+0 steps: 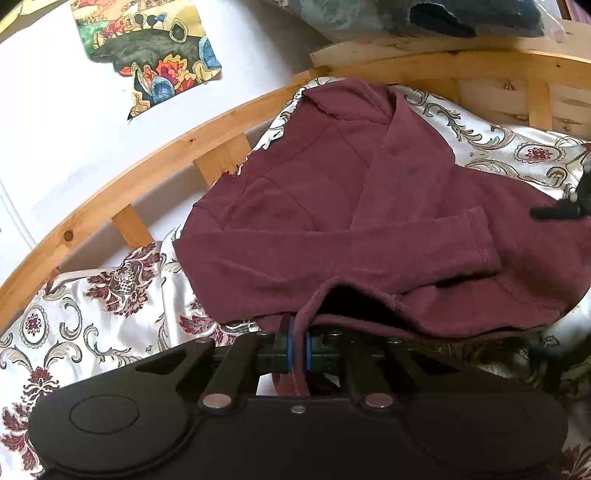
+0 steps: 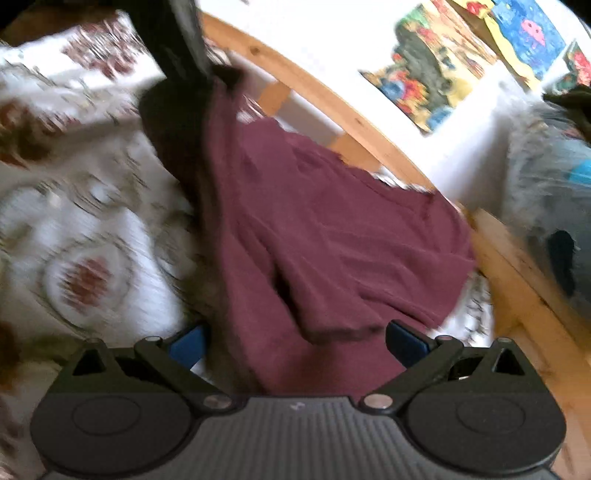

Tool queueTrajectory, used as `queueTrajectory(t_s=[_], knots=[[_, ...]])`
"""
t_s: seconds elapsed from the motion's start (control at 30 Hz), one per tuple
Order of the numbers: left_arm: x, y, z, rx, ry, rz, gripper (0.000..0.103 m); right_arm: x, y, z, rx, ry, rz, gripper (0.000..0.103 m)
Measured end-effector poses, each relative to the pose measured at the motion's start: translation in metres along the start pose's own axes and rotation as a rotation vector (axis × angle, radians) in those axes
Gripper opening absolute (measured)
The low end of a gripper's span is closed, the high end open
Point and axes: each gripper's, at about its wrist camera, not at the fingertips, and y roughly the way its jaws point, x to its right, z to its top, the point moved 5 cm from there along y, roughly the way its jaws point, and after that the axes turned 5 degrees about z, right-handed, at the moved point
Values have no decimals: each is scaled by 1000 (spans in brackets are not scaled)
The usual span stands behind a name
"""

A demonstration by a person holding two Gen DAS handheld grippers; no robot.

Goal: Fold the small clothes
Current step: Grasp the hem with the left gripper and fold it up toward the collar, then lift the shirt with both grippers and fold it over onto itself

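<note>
A maroon long-sleeved top (image 1: 332, 206) lies on the patterned bedspread (image 1: 81, 325), one sleeve folded across its body. My left gripper (image 1: 297, 350) is shut on the top's near hem, which is lifted into a small arch. In the blurred right wrist view the same maroon top (image 2: 332, 236) spreads ahead, and my right gripper (image 2: 295, 343) is open with its blue pads wide apart on either side of the cloth's near edge. The left gripper (image 2: 177, 48) shows at the top left, holding the cloth up. The right gripper's tip shows at the right edge of the left wrist view (image 1: 565, 206).
A wooden bed rail (image 1: 155, 162) curves behind the top against a white wall with a colourful picture (image 1: 147, 48). Dark and grey fabrics (image 1: 424, 18) are piled at the far corner. The bedspread extends to the left of the top.
</note>
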Motion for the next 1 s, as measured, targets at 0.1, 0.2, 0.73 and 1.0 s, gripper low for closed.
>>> queueTrajectory(t_s=[0.1,0.2,0.73,1.0], knots=[[1,-4,-10,-4,14,8,6,18,-1,-14,-54,68,-17,103],[2,-10,-22,-10,10,20,6,35,-11,-26,-83,113,-36,103],[19,-43,-69,2,2,19,5,34,-58,-34,-129,-76,-84,7],[0,-124,-86,9,-20,-78,5,44,-140,-8,-85,30,-24,7]])
